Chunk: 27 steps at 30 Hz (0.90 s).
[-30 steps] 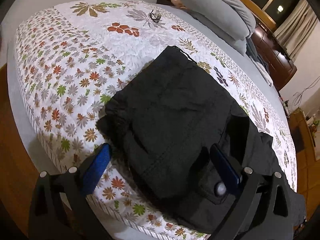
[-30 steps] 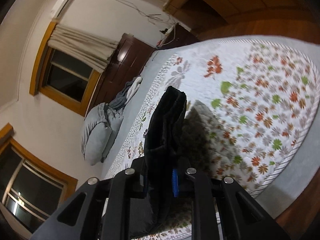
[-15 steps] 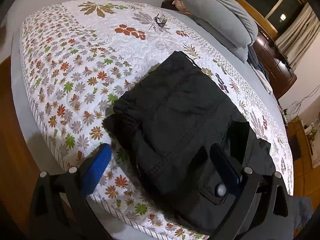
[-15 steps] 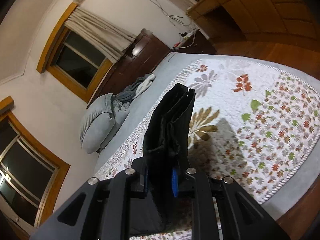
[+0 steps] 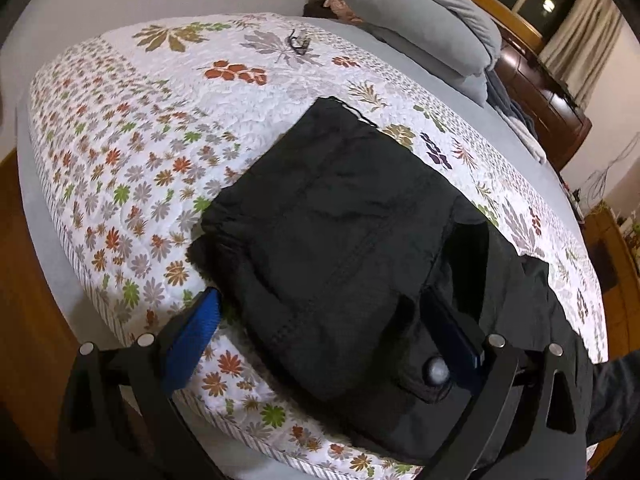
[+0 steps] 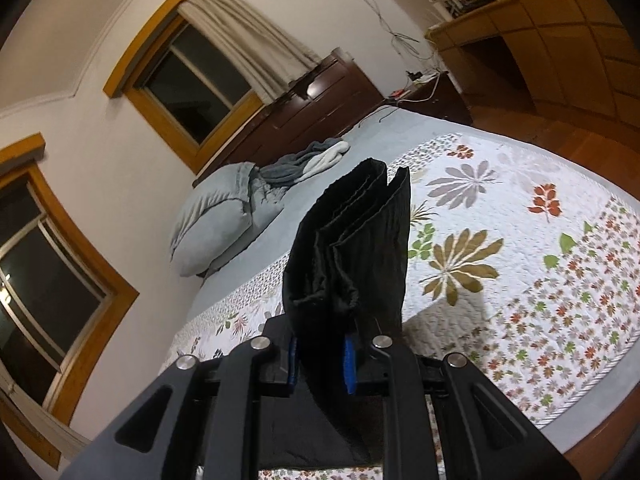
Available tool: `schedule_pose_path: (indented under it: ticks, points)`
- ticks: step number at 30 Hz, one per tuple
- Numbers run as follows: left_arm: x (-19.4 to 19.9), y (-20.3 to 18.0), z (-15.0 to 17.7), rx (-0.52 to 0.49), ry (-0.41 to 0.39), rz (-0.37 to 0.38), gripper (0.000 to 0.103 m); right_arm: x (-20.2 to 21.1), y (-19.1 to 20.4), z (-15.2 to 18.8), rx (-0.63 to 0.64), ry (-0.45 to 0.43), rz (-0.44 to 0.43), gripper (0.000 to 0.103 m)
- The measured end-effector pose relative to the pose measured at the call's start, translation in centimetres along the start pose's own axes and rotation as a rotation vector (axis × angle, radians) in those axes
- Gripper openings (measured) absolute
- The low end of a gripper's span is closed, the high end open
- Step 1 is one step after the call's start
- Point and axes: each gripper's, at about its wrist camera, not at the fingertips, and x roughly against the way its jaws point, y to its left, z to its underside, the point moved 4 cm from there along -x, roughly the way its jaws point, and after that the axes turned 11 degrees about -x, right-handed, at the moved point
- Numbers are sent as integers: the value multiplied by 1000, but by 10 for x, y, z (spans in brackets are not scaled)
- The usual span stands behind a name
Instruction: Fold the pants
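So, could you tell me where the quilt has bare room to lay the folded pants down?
The quilt is bare left of the black pants, out to the bed edge. The eyeglasses and grey pillows crowd the head end.

Matt black cloth, faintly creased and stitched, is seen in the folded black pants [image 5: 340, 240], with one dull rounded button [image 5: 437, 370]. A quilted, puckered cotton-like surface is shown by the white floral bedspread [image 5: 160, 128], and soft matt fabric by the grey pillow [image 6: 216, 220]. Glossy dark wood is presented by the brown dresser [image 6: 320, 108], and matt black plastic with bright metal screws by the gripper frame [image 6: 320, 400].
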Motion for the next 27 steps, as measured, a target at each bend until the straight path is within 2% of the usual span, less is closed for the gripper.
schedule_pose_path:
  ticks: [4,8,27]
  points:
    - [1,0,0,-2,-5,3,98,-8,21,8,58,11,30,17]
    - [1,2,1,10,-2,10,98,-15,39,16,87,36,24,17]
    - [1,4,6,32,12,6,98,-28,78,45,213,49,52,16]
